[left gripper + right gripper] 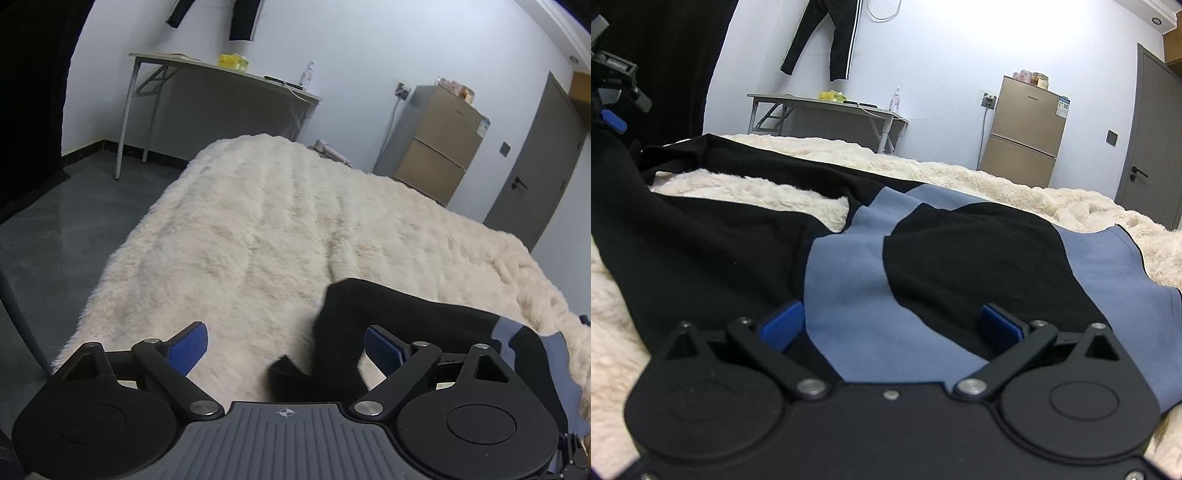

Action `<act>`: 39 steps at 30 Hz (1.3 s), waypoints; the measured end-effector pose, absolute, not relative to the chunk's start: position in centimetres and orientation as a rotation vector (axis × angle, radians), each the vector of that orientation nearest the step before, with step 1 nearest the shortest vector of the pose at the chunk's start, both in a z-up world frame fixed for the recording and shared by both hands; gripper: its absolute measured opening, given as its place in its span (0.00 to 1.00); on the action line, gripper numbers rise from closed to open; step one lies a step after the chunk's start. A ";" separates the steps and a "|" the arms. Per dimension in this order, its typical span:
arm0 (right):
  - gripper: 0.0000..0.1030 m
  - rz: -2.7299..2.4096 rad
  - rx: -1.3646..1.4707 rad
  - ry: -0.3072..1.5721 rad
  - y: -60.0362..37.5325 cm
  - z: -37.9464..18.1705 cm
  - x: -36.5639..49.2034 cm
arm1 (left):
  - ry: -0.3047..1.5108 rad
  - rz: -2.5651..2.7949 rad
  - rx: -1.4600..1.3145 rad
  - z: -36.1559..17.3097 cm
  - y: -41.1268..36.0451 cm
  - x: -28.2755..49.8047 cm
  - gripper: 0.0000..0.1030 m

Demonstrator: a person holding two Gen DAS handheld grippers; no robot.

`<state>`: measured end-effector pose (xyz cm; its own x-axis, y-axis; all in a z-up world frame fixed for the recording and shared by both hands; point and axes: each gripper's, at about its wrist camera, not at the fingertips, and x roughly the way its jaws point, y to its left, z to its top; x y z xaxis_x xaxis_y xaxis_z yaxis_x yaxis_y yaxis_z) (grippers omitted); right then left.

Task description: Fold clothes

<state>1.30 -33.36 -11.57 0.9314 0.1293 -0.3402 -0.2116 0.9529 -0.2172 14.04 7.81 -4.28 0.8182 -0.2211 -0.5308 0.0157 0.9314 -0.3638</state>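
Note:
A black and blue-grey garment (923, 258) lies spread on a cream fluffy blanket (1071, 199). In the left wrist view only its black sleeve (354, 314) shows, bent across the blanket (258, 221) with its cuff end (284, 373) near the camera. My left gripper (286, 349) stands open, the sleeve lying between its blue pads and touching the right pad (382, 347). My right gripper (892, 326) is open too, low over the garment's blue and black panels. The left gripper's body (613, 92) shows at the far left of the right wrist view.
A folding table (221, 74) with a yellow box and a bottle stands against the far wall. A small brown fridge (436, 140) and a grey door (535, 166) are at the right. Dark trousers (827, 37) hang on the wall. Grey floor (74, 221) lies left of the bed.

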 end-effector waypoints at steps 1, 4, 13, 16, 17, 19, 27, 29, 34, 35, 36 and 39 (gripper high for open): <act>0.97 0.193 -0.267 0.322 -33.2 -11.6 1.1 | 0.617 -0.120 -0.380 -4.8 8.2 14.0 0.87; 0.97 0.213 -0.282 0.320 -32.9 -11.8 1.1 | 0.648 -0.115 -0.428 -5.5 9.1 13.6 0.87; 0.98 0.202 -0.290 0.324 -32.7 -12.0 1.4 | 0.719 -0.205 -0.402 -6.5 7.9 14.5 0.72; 0.99 0.201 -0.289 0.324 -32.7 -12.0 1.4 | 0.782 -0.212 -0.382 -7.4 6.8 15.8 0.66; 0.99 0.200 -0.289 0.325 -32.7 -12.0 1.4 | 0.794 -0.216 -0.391 -7.7 6.8 16.1 0.59; 0.99 0.199 -0.290 0.325 -32.7 -12.0 1.4 | 0.789 -0.230 -0.416 -7.8 7.0 16.5 0.36; 1.00 0.193 -0.301 0.330 -32.5 -12.1 1.5 | 0.670 -0.261 -0.516 -6.9 8.7 16.8 0.05; 1.00 0.189 -0.309 0.334 -32.4 -12.1 1.6 | 0.591 -0.242 -0.518 -5.9 9.5 16.2 0.05; 1.00 0.185 -0.321 0.338 -32.2 -12.2 1.7 | 0.422 -0.094 -0.386 -2.8 11.4 16.2 0.05; 1.00 0.183 -0.324 0.339 -32.2 -12.2 1.7 | 0.380 -0.067 -0.380 -2.1 12.0 16.5 0.05; 1.00 0.183 -0.325 0.339 -32.2 -12.2 1.7 | 0.345 -0.051 -0.385 -1.5 12.5 16.5 0.05; 1.00 0.180 -0.334 0.342 -32.1 -12.3 1.8 | 0.247 0.045 -0.405 -0.4 13.6 16.2 0.06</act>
